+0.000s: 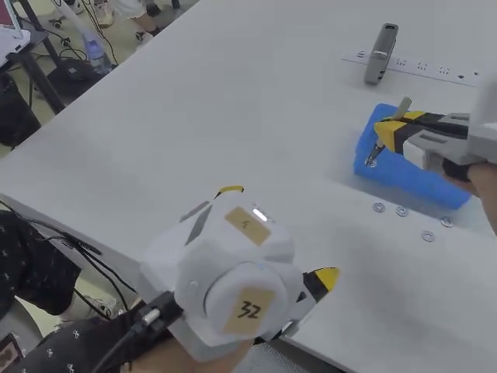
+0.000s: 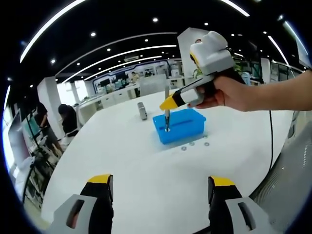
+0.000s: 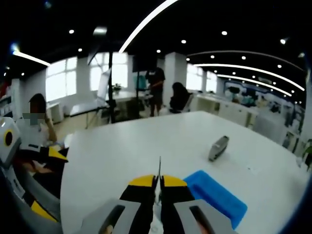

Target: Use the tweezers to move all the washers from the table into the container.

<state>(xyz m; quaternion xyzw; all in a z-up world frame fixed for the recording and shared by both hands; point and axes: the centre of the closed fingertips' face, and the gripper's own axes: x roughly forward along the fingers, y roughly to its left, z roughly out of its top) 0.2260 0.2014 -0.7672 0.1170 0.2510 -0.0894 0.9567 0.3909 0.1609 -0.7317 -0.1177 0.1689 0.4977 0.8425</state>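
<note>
blue container sits under the tweezers my right claw pinches; washers lie on the tabletop just beside its near wall, nearer that claw; my left claw gapes empty, well apart.

right gripper holds tweezers over blue container, washers beside.

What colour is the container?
The container is blue; the left gripper view shows it best.
</note>
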